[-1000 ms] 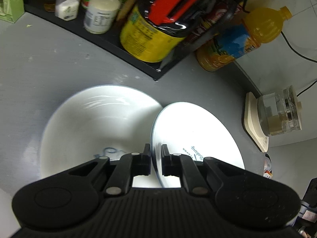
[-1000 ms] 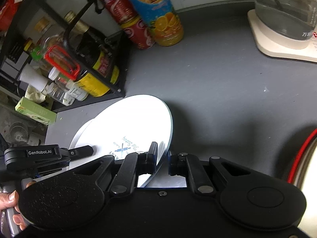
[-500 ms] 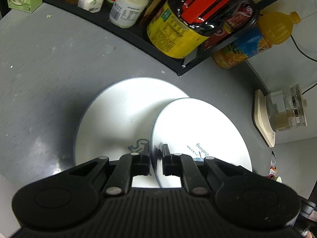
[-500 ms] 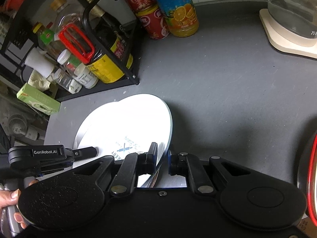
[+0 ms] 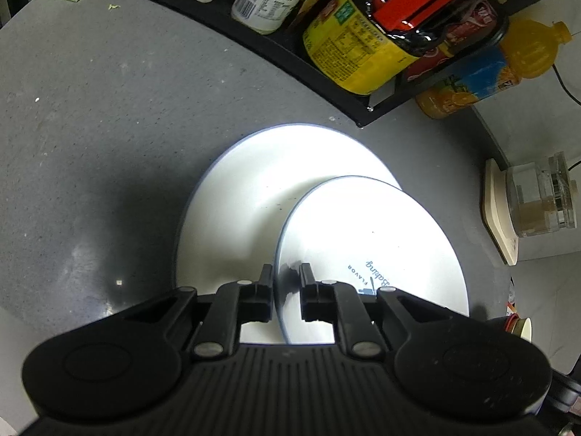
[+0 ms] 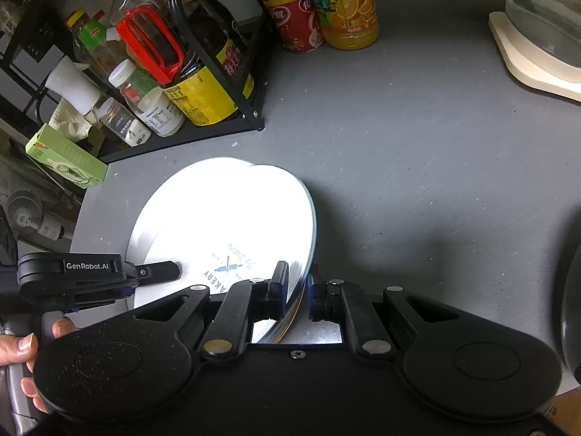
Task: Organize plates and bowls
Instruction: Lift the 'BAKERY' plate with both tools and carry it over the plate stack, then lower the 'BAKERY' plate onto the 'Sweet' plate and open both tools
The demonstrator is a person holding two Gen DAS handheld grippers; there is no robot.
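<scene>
A small white plate (image 5: 363,239) printed with blue lettering lies tilted over a larger white plate (image 5: 261,181) on the grey counter. Its near rim stands between the jaws of my left gripper (image 5: 286,279), which are opening; a dark gap shows beside the right pad. In the right wrist view the same small plate (image 6: 232,225) covers most of the larger plate (image 6: 145,218). My right gripper (image 6: 297,283) is shut on the small plate's right rim. The left gripper (image 6: 174,272) reaches in from the left, held by a person's hand (image 6: 21,348).
A black rack (image 6: 218,130) full of bottles and jars stands just behind the plates. An orange juice bottle (image 6: 345,11) and red cans (image 6: 294,18) stand beside it. A clear jug on a cream base (image 5: 537,200) sits far right, a green box (image 6: 65,156) far left.
Both grippers carried the small plate over and down onto the larger plate. The left jaws have spread slightly apart from the rim. The right jaws stay clamped.
</scene>
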